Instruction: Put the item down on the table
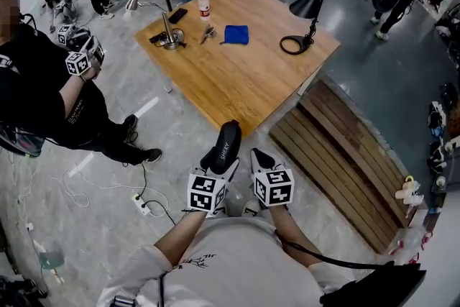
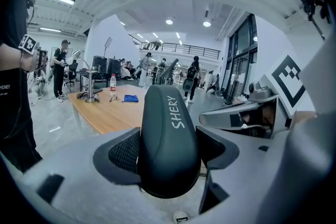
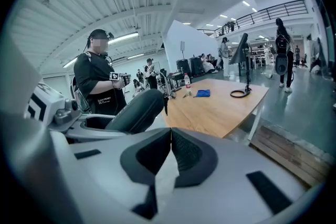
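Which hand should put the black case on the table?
Left, I think: the left gripper holds the black case; the right gripper is shut and empty. The table is ahead of both.

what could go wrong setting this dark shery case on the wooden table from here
1. The dark rounded oblong case is pinched near one end by the left claw, with most of it sticking out; it might pivot or slip.
2. It hangs short of the wooden table's near corner; letting go early would likely drop it on the grey floor.
3. The far end holds a plastic bottle, blue cloth and black desk lamp; aim for the bare middle.
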The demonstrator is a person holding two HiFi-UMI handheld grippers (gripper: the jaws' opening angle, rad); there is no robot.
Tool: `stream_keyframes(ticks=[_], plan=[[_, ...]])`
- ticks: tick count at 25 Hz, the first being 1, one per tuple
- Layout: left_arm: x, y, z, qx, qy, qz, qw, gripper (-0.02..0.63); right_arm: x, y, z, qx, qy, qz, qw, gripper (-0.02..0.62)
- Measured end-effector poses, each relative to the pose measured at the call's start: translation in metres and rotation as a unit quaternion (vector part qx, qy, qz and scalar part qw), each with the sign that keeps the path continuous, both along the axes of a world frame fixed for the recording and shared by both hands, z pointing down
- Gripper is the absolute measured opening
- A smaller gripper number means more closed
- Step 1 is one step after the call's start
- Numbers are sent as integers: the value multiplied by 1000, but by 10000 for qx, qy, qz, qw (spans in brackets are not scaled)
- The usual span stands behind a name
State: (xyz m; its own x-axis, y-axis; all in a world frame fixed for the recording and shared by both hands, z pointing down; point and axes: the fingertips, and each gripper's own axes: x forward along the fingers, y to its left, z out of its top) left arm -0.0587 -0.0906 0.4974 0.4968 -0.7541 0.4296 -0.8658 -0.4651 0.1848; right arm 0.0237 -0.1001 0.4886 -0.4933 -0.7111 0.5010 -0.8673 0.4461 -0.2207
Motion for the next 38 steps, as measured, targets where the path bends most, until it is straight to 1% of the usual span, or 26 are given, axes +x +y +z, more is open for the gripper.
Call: stream_keyframes(ticks=[6, 11, 14, 17, 27, 32, 38], plan=[[1, -15, 9, -117, -55, -61, 9999, 333, 5, -14, 7, -96, 25, -64, 9999, 6], [-3, -44, 27, -286, -96, -158, 9994, 333, 0, -45, 19, -172, 52, -82, 9998, 6], [-3, -69, 42, -315, -158, -234, 9991, 333, 1, -71, 32, -152, 41, 17, 9999, 6], [0, -87, 57, -385, -184, -272, 9987, 333, 3, -89, 47, -235, 72, 77, 9997, 6], [-1, -137, 107, -576, -313, -393, 9971, 333, 4, -131, 95, -446, 169, 48, 9989, 6], [-3, -162, 127, -633, -385, -482, 9961, 333, 4, -152, 111, -500, 114, 73, 9987, 6], [0, -191, 155, -797, -438, -581, 9942, 333, 6, -173, 137, -611, 138, 52, 9980, 6]])
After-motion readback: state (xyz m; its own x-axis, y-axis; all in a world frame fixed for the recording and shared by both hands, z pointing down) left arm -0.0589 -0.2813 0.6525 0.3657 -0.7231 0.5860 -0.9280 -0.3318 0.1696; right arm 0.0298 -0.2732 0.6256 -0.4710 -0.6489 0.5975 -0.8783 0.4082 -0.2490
